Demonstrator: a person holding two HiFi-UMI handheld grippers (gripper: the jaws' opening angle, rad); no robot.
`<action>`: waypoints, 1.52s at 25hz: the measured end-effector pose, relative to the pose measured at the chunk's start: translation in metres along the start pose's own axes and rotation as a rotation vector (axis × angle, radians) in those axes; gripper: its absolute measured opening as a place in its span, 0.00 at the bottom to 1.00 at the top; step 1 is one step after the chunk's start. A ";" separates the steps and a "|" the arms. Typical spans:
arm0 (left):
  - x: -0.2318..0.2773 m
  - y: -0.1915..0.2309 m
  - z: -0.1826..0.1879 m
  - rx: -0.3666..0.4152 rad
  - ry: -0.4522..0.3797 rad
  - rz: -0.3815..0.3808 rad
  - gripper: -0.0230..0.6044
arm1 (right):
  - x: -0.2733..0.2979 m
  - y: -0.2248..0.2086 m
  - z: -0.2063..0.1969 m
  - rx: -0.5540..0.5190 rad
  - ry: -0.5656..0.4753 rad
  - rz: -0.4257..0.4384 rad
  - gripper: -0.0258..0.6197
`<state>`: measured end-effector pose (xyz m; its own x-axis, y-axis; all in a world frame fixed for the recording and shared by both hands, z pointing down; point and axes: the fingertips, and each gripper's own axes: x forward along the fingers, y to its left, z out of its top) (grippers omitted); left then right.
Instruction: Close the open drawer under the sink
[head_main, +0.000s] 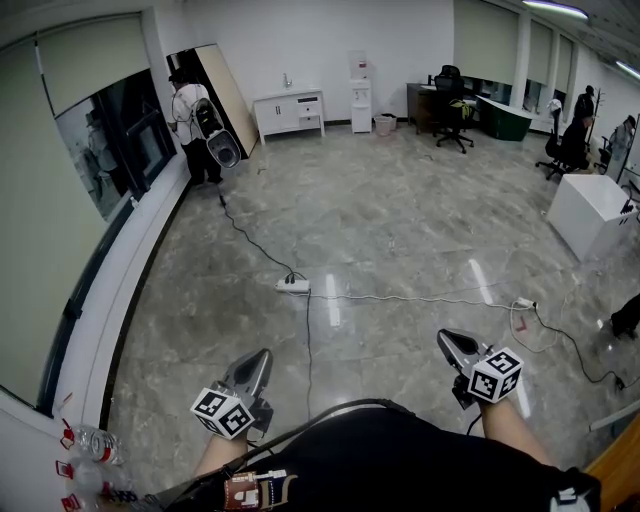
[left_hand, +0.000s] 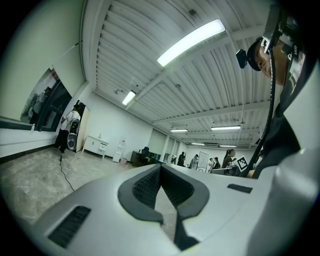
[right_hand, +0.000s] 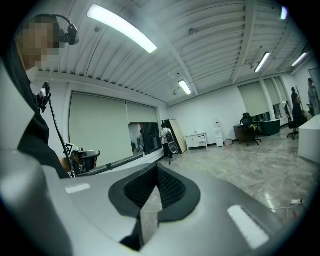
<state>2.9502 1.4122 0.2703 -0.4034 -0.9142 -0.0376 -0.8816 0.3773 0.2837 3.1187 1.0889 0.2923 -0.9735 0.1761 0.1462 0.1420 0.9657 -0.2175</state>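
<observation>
Left claw (head_main: 264, 354), right claw (head_main: 444, 336) shut; white cabinet (head_main: 290, 112) far across room.

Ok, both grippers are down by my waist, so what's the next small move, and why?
Probably a step forward toward the white cabinet at the far wall, skirting the power strip and cables on the floor. The left gripper and right gripper are both shut, empty and held at your waist, well short of any drawer.
</observation>
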 end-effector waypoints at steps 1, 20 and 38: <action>0.004 -0.006 -0.003 -0.001 0.000 0.000 0.03 | -0.006 -0.006 -0.001 0.002 0.000 -0.001 0.04; 0.046 -0.057 -0.036 -0.009 0.037 0.051 0.04 | -0.019 -0.058 -0.024 -0.014 0.059 0.082 0.04; 0.057 0.190 0.052 -0.022 -0.002 -0.013 0.03 | 0.215 -0.001 0.041 -0.067 0.017 -0.002 0.04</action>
<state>2.7472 1.4398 0.2722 -0.3923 -0.9188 -0.0433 -0.8813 0.3620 0.3039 2.9019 1.1179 0.2845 -0.9705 0.1773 0.1633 0.1528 0.9764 -0.1524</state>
